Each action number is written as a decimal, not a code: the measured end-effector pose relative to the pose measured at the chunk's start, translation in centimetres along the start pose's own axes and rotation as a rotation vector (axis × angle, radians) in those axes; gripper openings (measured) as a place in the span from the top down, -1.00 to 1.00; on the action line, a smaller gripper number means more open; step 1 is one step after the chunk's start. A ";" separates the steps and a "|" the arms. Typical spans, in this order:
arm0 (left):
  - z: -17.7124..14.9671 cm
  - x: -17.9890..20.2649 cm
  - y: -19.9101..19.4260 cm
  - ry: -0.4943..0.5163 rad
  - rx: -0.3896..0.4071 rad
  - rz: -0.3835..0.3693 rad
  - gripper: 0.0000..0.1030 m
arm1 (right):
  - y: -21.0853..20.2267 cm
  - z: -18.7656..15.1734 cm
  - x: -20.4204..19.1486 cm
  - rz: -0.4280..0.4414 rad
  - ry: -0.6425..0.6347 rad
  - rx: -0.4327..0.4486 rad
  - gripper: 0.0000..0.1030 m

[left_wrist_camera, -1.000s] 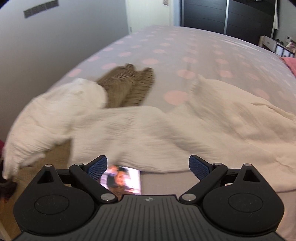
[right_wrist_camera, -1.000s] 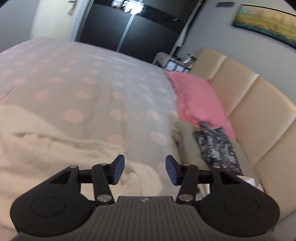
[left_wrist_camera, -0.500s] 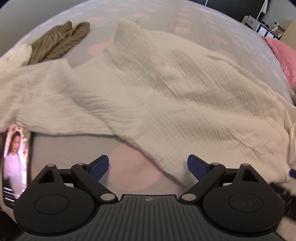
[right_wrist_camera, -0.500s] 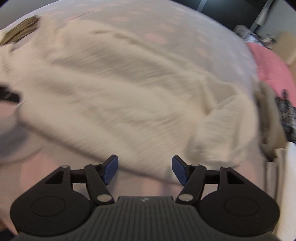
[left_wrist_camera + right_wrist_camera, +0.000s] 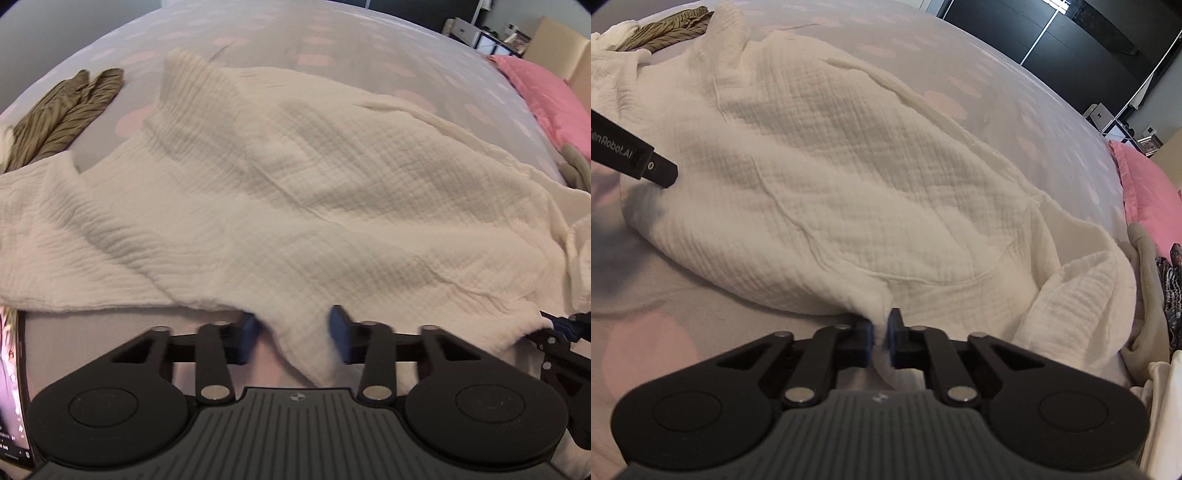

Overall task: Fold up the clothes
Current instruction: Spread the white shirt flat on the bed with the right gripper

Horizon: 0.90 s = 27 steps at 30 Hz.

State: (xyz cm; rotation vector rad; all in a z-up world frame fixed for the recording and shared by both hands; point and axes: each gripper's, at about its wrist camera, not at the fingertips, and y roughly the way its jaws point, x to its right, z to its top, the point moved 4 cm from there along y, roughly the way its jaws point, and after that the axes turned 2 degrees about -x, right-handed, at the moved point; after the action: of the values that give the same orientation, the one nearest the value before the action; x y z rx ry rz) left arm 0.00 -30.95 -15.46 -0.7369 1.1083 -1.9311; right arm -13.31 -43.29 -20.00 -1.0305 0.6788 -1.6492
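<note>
A cream crinkled garment [image 5: 295, 192] lies spread across the polka-dot bed; it also fills the right wrist view [image 5: 849, 177]. My left gripper [image 5: 294, 334] is open, its blue pads on either side of a fold of the garment's near hem. My right gripper [image 5: 880, 334] is shut on the garment's near hem; it shows at the right edge of the left wrist view [image 5: 561, 326]. The left gripper's body shows at the left of the right wrist view [image 5: 631, 155].
An olive-brown striped garment [image 5: 62, 118] lies at the far left of the bed. A pink pillow [image 5: 546, 99] sits at the far right. A phone with a lit screen [image 5: 11, 387] lies at my near left. Other clothes [image 5: 1160, 295] are piled at the right.
Both grippers have dropped to the garment's near hem. The right gripper has shut on the hem. The left jaws have narrowed around a fold.
</note>
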 end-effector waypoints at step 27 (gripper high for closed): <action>-4.9 -5.9 -7.0 0.014 -0.105 0.157 0.76 | -13.8 -4.1 -13.7 0.576 -0.239 -0.117 0.39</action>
State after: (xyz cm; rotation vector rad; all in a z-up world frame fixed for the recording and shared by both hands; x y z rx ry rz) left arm -3.05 -21.62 -12.12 -0.6727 1.2464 -1.7593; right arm -21.97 -26.27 -14.60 -0.9788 0.8240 -0.9824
